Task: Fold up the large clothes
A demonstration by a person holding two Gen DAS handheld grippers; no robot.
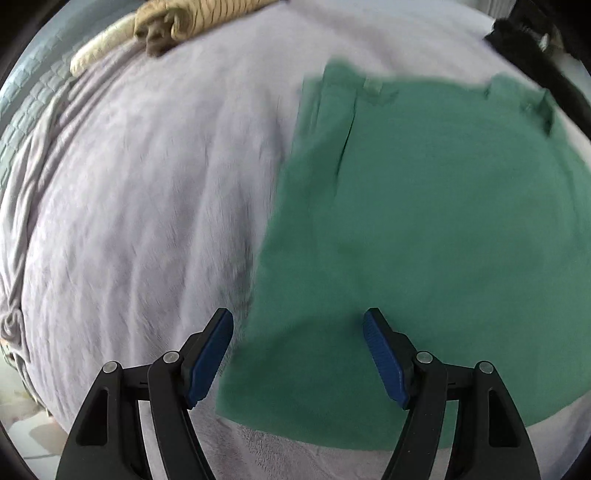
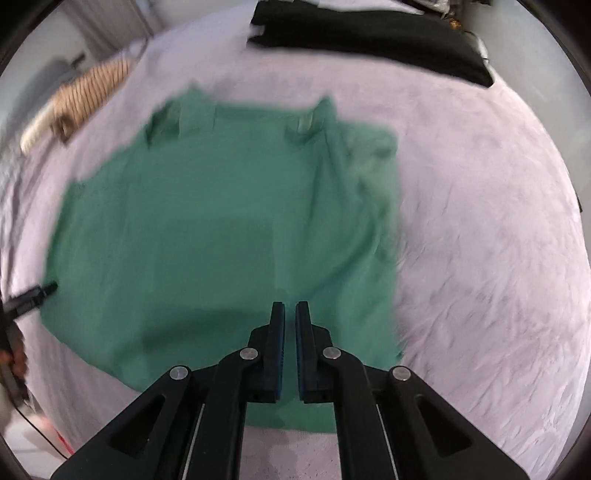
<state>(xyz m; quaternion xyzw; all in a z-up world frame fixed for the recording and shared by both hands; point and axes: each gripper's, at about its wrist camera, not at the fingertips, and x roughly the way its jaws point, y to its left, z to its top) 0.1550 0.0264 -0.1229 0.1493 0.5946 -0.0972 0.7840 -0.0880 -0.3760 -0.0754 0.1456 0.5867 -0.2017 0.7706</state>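
Lying flat, green trousers (image 2: 207, 236) waistband far end; left tongs (image 1: 298, 325) wide, right tongs (image 2: 290, 314) closed empty

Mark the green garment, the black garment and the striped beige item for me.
green garment (image 2: 207, 229): right wrist view, on its flat middle.
black garment (image 2: 369, 33): right wrist view, on the middle of the dark cloth at the bed's far edge.
striped beige item (image 1: 207, 14): left wrist view, on its striped body.
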